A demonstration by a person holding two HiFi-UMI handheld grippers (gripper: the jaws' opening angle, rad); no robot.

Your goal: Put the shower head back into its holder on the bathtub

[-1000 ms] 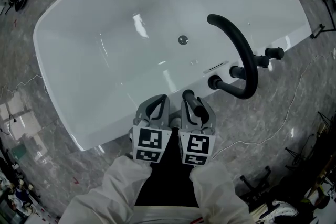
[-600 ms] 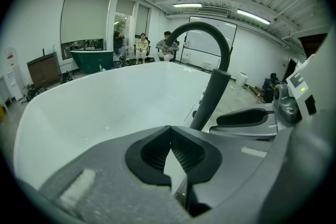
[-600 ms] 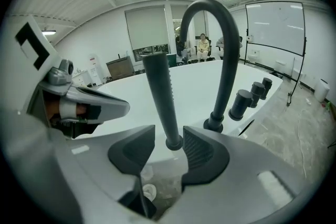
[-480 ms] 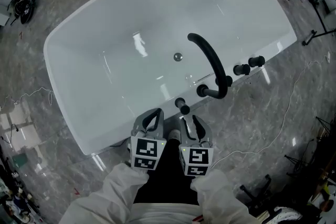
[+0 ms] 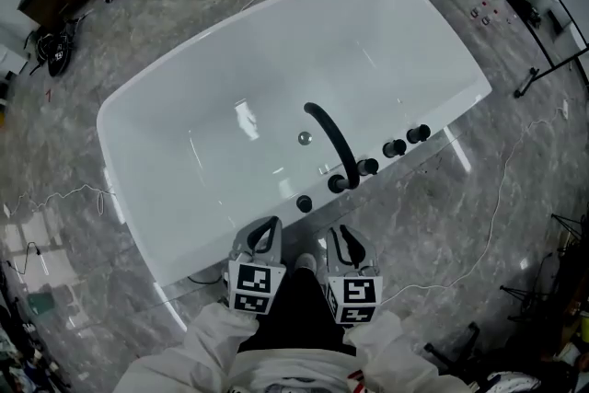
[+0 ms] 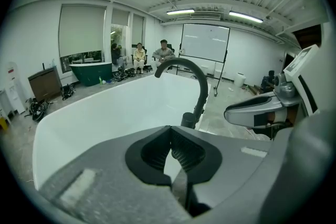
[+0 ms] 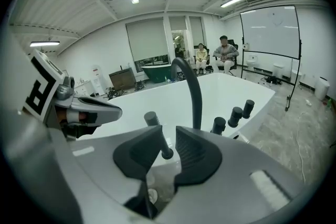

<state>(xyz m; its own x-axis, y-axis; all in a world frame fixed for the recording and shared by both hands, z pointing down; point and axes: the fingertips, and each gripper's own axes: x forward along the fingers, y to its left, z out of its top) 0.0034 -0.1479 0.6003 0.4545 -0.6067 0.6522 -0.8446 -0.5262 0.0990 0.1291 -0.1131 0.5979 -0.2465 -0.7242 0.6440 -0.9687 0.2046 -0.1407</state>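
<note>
The white bathtub [image 5: 230, 69] lies below me on a marble floor. On its near rim the black shower head [image 5: 304, 203] stands upright in its holder, left of the black arched faucet [image 5: 329, 141] and three black knobs [image 5: 394, 147]. Both grippers hang close to my body, back from the rim and apart from the shower head. My left gripper [image 5: 267, 230] is shut with nothing in it [image 6: 170, 131]. My right gripper [image 5: 342, 235] is open; its jaws have just been closing with nothing between them, and the shower head [image 7: 156, 131] shows beyond the gap [image 7: 169, 136].
Thin cables [image 5: 497, 207] trail over the floor right of the tub. Black stands [image 5: 543, 60] are at the far right. Seated people [image 7: 226, 52], a whiteboard [image 6: 205, 42] and a green tub [image 6: 90, 70] are at the room's far end.
Both grippers have drawn back and up from the tub rim. The right gripper's jaws, which stood at the shower head, are now clear of it. The tub looks smaller and farther away.
</note>
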